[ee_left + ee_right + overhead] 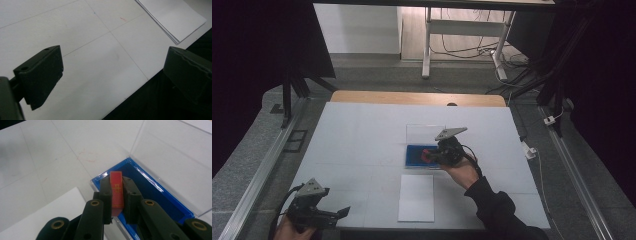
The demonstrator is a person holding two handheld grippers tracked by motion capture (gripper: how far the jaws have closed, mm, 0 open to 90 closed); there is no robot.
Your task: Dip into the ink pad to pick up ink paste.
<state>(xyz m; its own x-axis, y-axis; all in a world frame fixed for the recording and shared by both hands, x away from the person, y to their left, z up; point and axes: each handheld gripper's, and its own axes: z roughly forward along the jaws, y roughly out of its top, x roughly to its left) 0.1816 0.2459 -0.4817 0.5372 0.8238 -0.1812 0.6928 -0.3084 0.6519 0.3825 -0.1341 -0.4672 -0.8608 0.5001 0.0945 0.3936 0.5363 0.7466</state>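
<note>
Red block held over the blue-lined case, left claw idle.

At the near left corner of the desk (362,130) the left claw (343,212) rests with its jaws spread wide and nothing between them, well apart from the work. Near the desk's front edge, between the two hands, lies a white sheet of paper (416,197). Beyond it, the right claw (117,195) is clamped on a small red block (116,191) with a yellow mark, held at the near end of the open clear case (160,192) with the blue lining. Whether the block is being lifted out or set in cannot be told. Judging from this, the next move calls for a steady, level carry that clears the case's rim.
</note>
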